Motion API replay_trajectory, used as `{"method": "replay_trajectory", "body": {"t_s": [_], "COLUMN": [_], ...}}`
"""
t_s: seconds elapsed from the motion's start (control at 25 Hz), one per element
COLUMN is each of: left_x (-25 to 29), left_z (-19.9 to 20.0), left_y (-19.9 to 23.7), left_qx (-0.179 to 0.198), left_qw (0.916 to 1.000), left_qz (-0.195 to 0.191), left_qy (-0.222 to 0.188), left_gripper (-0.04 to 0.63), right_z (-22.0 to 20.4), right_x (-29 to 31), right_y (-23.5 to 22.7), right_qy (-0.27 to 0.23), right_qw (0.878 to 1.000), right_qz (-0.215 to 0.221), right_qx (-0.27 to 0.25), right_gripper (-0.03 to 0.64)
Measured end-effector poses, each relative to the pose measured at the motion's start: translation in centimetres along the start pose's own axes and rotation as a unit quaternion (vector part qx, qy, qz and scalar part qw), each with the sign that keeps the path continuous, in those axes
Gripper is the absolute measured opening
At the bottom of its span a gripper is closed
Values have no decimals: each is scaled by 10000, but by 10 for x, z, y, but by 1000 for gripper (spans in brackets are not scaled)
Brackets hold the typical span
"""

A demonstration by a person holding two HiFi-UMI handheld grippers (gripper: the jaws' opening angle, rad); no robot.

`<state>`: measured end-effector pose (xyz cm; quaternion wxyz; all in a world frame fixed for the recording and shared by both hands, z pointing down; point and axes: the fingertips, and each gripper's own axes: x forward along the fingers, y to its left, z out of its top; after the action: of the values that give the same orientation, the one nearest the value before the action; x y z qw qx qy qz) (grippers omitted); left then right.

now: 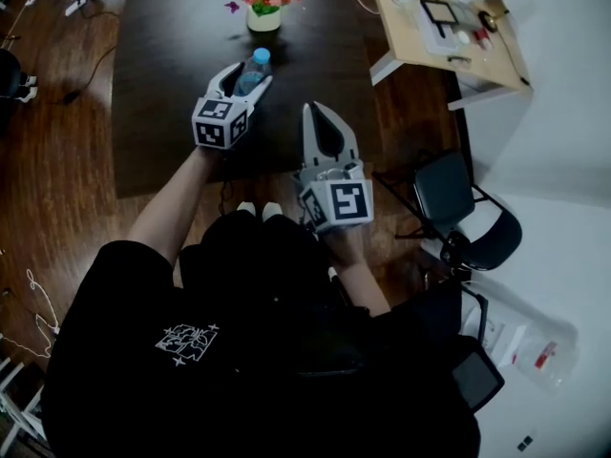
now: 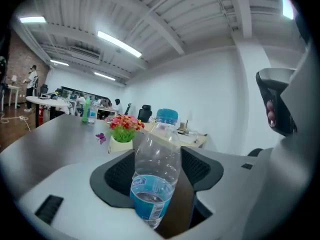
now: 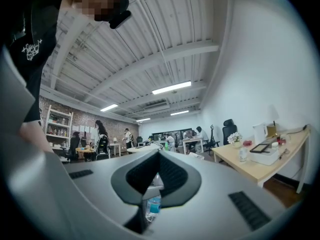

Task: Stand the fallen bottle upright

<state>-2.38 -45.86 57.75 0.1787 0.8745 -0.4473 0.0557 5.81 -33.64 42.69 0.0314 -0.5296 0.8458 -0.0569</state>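
While near the flower pot (image 1: 264, 17), clamped the bottle (image 2: 156, 154) almost upright in the left gripper's (image 1: 248, 74) fingers; held the right gripper's (image 1: 317, 113) fingers closed, empty.

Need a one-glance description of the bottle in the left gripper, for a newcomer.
Start at the dark table; over it, on the near side of the flower pot, the left gripper grips the bottle. It is clear plastic with a blue cap and blue label, unlike the opaque cream pot.
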Motion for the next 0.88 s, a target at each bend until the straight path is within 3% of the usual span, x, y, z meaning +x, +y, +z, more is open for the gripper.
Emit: {"method": "replay_trajectory", "body": {"t_s": [0.12,0.28,0.6,0.88], "left_x": [-6,-13,-23,-73], "left_z": [-1,-6,-13,7], "left_y": [8,11,-3,-24], "left_qx": [-208,-158,331,536], "left_qw": [9991,9978,9981,9970], "left_qz": [189,377,362,419], "left_qy": [-310,-530,-363,-360], "left_gripper": [281,278,314,313], "right_z": [-6,-13,-11,1], "right_x": [0,-3,-2,-7], "right_y": [4,4,11,18], "right_qy": [-13,34,6,18], "right_qw": [10000,10000,9997,9999], "right_qz": [56,27,126,109], "right_qx": [-38,-53,-195,97], "right_gripper": [23,23,23,24]}}
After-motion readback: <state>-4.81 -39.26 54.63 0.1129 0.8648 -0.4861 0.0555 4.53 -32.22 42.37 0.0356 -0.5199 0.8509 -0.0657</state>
